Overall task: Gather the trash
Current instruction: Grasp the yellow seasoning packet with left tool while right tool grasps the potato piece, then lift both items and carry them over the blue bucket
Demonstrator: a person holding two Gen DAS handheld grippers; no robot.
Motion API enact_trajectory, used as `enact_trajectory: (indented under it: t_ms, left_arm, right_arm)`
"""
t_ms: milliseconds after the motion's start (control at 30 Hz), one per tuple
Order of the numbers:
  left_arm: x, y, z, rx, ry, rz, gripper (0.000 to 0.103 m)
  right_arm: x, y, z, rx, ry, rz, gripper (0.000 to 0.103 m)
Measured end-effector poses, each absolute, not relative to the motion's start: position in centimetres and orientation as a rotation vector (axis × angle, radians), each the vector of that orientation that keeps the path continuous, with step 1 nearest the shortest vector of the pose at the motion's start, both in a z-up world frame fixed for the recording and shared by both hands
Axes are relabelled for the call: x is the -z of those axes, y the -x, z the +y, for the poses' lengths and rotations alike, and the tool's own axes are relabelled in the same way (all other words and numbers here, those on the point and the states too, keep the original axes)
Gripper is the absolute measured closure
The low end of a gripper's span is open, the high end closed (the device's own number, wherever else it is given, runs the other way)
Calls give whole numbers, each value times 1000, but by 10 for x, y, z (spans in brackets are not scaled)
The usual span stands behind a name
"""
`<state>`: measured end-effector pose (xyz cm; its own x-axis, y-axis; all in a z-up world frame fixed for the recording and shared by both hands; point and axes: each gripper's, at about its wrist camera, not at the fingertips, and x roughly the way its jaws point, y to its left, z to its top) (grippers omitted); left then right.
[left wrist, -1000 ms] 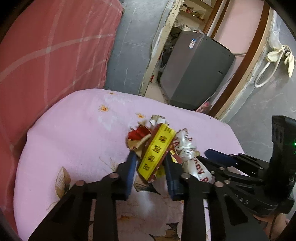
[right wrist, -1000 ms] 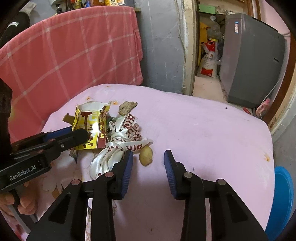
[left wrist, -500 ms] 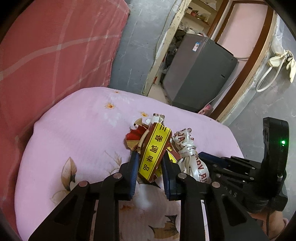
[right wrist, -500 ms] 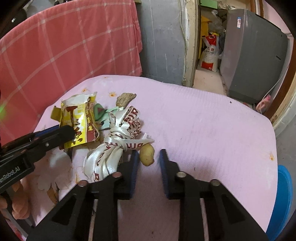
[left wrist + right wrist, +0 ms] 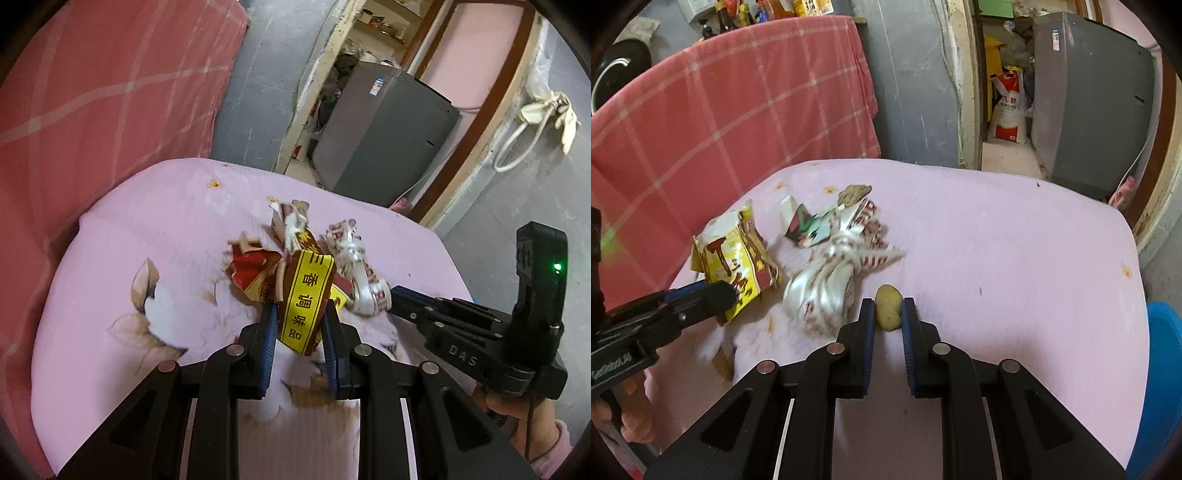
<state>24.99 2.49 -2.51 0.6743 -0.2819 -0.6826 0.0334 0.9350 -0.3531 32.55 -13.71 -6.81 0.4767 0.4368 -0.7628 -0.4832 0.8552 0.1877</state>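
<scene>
Both grabs made, carry-off not yet begun, by the look of it. Left gripper (image 5: 300,321) clamped on the red and yellow seasoning packet (image 5: 304,302), pads pressing its sides, packet standing out of the jaws over the near-left part of the pink sheet (image 5: 1015,229). Right gripper (image 5: 888,314) closed onto the small yellowish lump (image 5: 888,307), perhaps a bit of potato, pinched between the blue pads at the near middle of the sheet. Loose on the sheet beside them: a knotted white ribbon (image 5: 831,280) with red lettering, just left of the lump; a folded green and white paper scrap (image 5: 805,225) farther off; a brownish scrap (image 5: 854,192) at the far edge of the heap. Next, probably: lifting both catches clear without snagging the ribbon, then over to a bin. One candidate container only, the blue tub (image 5: 1161,387) at the near right, below the edge of the sheet; merely its rim in view, contents impossible to tell. Then back for the remaining scraps.
</scene>
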Motion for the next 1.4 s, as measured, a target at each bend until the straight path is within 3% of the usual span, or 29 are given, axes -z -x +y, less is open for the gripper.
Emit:
enact_trajectory:
  t_ms: [767, 1167, 1400]
  left_arm:
    - [14, -186, -14, 200, 150, 710, 85]
    - [29, -179, -32, 268, 108, 746, 84]
    - [14, -178, -34, 258, 125, 677, 84]
  right_arm:
    - [37, -243, -173, -564, -48, 695, 91]
    - [37, -226, -194, -533, -52, 690, 91]
    - [22, -211, -207, -506, -59, 592, 91]
